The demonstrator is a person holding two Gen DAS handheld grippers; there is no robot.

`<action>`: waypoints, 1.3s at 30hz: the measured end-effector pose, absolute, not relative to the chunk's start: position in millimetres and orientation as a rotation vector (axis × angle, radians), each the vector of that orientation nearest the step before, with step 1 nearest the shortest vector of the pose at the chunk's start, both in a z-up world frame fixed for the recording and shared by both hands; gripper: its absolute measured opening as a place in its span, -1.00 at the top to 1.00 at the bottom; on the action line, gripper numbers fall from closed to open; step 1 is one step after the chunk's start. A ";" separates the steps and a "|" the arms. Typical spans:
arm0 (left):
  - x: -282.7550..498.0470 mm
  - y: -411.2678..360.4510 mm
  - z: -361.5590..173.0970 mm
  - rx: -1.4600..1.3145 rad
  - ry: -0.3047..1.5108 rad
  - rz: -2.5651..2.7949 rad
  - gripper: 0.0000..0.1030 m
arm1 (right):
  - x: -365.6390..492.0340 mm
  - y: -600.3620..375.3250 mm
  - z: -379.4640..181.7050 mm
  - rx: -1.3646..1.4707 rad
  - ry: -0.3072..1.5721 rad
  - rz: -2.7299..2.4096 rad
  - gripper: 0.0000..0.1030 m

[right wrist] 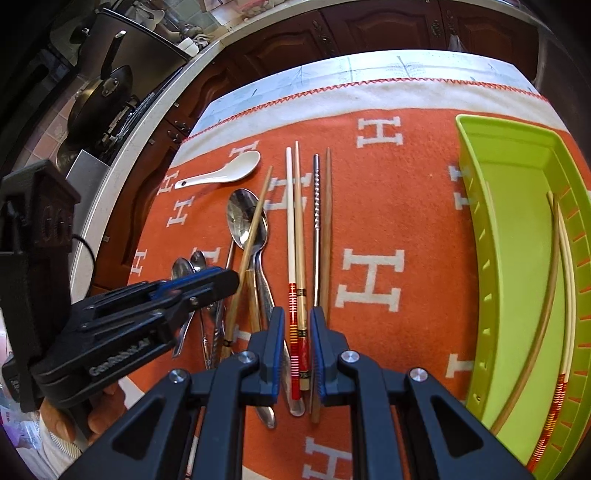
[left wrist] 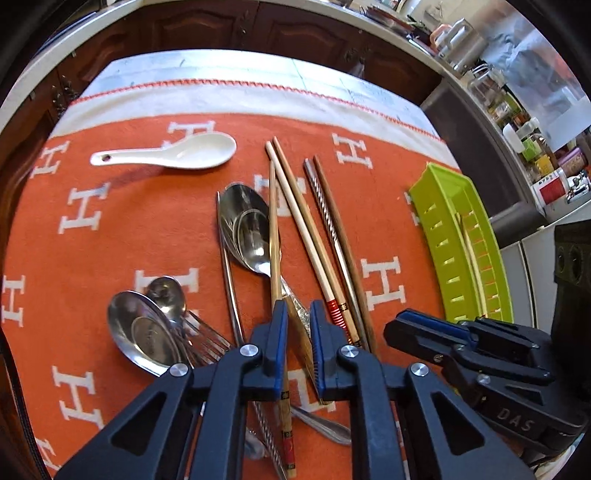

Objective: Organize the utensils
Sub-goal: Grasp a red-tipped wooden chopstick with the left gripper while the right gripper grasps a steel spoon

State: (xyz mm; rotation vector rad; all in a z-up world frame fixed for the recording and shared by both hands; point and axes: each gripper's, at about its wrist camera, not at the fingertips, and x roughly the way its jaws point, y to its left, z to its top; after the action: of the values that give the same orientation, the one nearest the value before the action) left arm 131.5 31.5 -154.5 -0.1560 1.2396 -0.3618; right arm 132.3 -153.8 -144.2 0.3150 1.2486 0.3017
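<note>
Several chopsticks (left wrist: 295, 206) and steel spoons (left wrist: 245, 227) lie loose on an orange cloth (left wrist: 129, 221). A white ceramic spoon (left wrist: 173, 151) lies at the far left. My left gripper (left wrist: 298, 314) is open, low over a foil-patterned spoon handle and a bamboo chopstick (left wrist: 274, 236). My right gripper (right wrist: 297, 321) is open, its fingers either side of a red-banded white chopstick (right wrist: 291, 258) and a bamboo chopstick (right wrist: 300, 236). A lime green tray (right wrist: 517, 258) at the right holds two chopsticks (right wrist: 554, 266).
A fork and more spoons (left wrist: 147, 325) lie at the left of the pile. A steel chopstick and a dark wooden one (right wrist: 321, 221) lie right of the pair. Dark wooden cabinets (left wrist: 258, 29) and a cluttered counter (left wrist: 517, 92) stand behind the table.
</note>
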 end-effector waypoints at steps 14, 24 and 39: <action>126.3 38.1 -157.4 -0.176 1.229 -0.356 0.85 | 132.0 -156.2 -150.4 0.347 1.253 0.334 0.73; 130.2 32.3 -176.9 -0.129 1.256 -0.320 0.85 | 130.6 -157.6 -151.9 0.357 1.256 0.341 0.73; 117.4 54.4 -140.8 -0.276 1.174 -0.327 0.92 | 139.4 -131.5 -151.5 0.332 1.240 0.405 0.73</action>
State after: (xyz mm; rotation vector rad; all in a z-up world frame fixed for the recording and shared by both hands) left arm 117.4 54.4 -140.8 -0.2757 1.1743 -0.3269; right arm 139.4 -131.5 -151.5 0.3316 1.2403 0.4046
